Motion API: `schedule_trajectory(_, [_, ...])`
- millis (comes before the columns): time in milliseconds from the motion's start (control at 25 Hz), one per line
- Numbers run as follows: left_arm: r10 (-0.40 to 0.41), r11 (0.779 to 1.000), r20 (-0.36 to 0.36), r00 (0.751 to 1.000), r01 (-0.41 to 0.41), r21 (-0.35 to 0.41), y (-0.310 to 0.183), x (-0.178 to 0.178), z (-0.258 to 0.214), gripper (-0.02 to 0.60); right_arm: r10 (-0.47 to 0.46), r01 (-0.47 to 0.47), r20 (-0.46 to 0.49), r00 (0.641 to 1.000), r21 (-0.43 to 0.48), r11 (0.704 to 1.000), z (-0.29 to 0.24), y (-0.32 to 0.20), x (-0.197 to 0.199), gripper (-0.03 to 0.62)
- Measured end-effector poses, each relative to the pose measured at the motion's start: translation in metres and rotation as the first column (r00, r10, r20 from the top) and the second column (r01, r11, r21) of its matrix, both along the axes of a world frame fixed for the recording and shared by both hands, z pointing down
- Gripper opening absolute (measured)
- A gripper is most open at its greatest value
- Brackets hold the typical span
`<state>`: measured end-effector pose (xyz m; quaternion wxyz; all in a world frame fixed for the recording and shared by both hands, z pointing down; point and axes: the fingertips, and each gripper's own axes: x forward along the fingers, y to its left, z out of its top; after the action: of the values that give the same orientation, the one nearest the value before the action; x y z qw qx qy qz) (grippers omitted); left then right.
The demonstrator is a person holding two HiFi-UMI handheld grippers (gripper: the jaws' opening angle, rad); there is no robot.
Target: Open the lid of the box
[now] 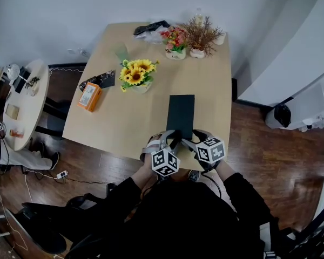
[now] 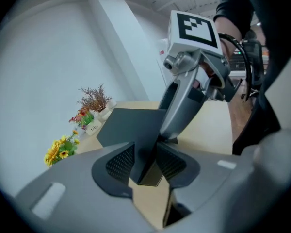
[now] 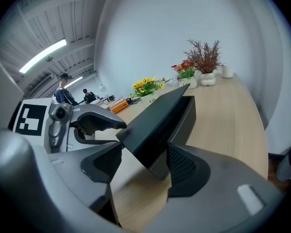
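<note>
- The table carries the black box, lying lengthwise at its 6 o'clock edge, close to me.
- My left gripper has narrow jaws, pinching the box's 7 o'clock corner.
- My right gripper has wide jaws straddling the 5 o'clock corner — not clamped.
- Best, I judge, to close my right jaws on the lid alone, then lift evenly.
</note>
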<state>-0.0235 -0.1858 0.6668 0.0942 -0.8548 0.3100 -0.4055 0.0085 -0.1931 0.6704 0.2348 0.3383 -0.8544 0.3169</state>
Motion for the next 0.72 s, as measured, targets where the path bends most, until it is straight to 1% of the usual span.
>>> schedule_trajectory(40, [-0.001, 1.0, -0.009, 1.0, 0.001, -0.007, 0.001, 0.0, 0.002, 0.107, 0.008, -0.008, 0.009, 1.0, -0.008, 1.0, -0.001, 0.0, 0.0, 0.279])
schedule_trajectory(80, [-0.004, 1.0, -0.015, 1.0, 0.004, -0.009, 0.001, -0.001, 0.003, 0.098, 0.017, -0.017, 0.021, 1.0, -0.015, 1.0, -0.002, 0.001, 0.0, 0.273])
schedule_trajectory(240, [-0.043, 0.999, -0.054, 0.998, 0.042, -0.022, 0.001, -0.002, 0.0, 0.094, 0.025, -0.025, 0.037, 0.999, -0.005, 1.0, -0.008, 0.002, 0.001, 0.246])
schedule_trajectory(320, [-0.07, 0.997, -0.098, 0.993, 0.068, -0.028, 0.001, -0.003, -0.003, 0.089, 0.026, -0.027, 0.048, 0.998, 0.018, 0.999, -0.015, 0.004, 0.002, 0.238])
schedule_trajectory(400, [-0.108, 0.994, -0.17, 0.98, 0.1, -0.051, 0.0, -0.004, -0.008, 0.089, 0.032, -0.035, 0.076, 0.997, 0.045, 0.998, -0.024, 0.007, 0.003, 0.238])
schedule_trajectory(440, [-0.13, 0.991, -0.217, 0.967, 0.118, -0.07, 0.0, -0.005, -0.011, 0.089, 0.033, -0.038, 0.098, 0.995, 0.057, 0.998, -0.03, 0.009, 0.003, 0.238])
schedule_trajectory(480, [-0.157, 0.986, -0.271, 0.95, 0.136, -0.095, 0.0, -0.007, -0.015, 0.087, 0.029, -0.038, 0.124, 0.992, 0.068, 0.997, -0.036, 0.012, 0.003, 0.238])
schedule_trajectory(520, [-0.187, 0.98, -0.328, 0.926, 0.153, -0.125, -0.001, -0.01, -0.019, 0.087, 0.021, -0.034, 0.154, 0.988, 0.078, 0.996, -0.042, 0.015, 0.002, 0.238])
schedule_trajectory(600, [-0.255, 0.963, -0.43, 0.866, 0.186, -0.195, -0.001, -0.019, -0.027, 0.086, -0.004, -0.016, 0.199, 0.98, 0.101, 0.995, -0.052, 0.023, 0.0, 0.238])
schedule_trajectory(640, [-0.287, 0.953, -0.468, 0.836, 0.199, -0.229, -0.001, -0.023, -0.03, 0.083, -0.015, -0.008, 0.205, 0.979, 0.112, 0.994, -0.055, 0.026, 0.001, 0.238])
schedule_trajectory(720, [-0.339, 0.934, -0.519, 0.785, 0.215, -0.285, 0.001, -0.031, -0.034, 0.072, -0.025, 0.002, 0.182, 0.983, 0.128, 0.992, -0.051, 0.03, 0.004, 0.233])
